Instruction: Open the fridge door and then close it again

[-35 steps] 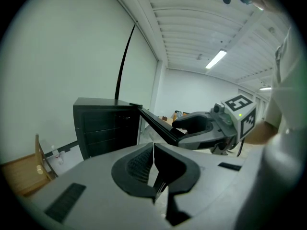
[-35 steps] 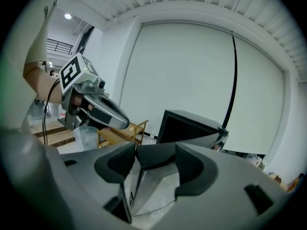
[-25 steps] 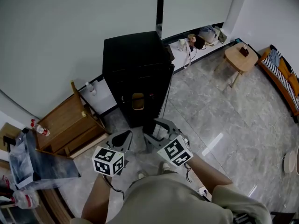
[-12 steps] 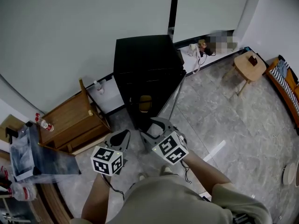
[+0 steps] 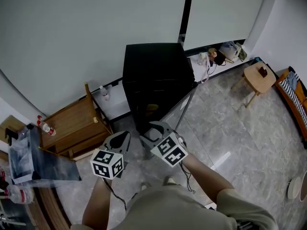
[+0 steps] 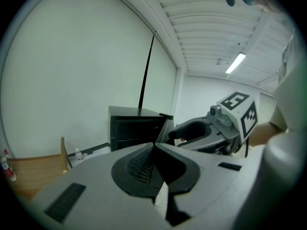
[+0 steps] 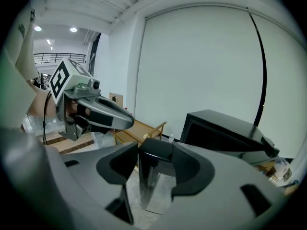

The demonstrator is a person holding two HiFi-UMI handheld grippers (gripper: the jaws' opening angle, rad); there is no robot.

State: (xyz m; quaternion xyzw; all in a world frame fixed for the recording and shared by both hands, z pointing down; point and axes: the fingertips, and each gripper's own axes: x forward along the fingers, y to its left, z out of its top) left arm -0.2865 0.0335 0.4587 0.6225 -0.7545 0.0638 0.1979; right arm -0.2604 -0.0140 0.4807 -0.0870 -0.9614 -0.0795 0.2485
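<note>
While the black fridge (image 5: 153, 75) stands at frame centre with its door (image 5: 185, 105) ajar, the left gripper (image 5: 124, 137) is pinched together and empty. The right gripper (image 5: 154, 130), just below the fridge, has its jaws apart; they have just been closing, on nothing.

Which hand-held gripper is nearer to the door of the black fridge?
Right. The right hand-held gripper, jaws just closing further, has the edge of the fridge door in the gap between them. The left hand-held gripper, shut and empty, is beside it, farther from the door.

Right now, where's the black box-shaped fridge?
Head view, centre: the black fridge stands against the white wall, with the low wooden rack on its left.
</note>
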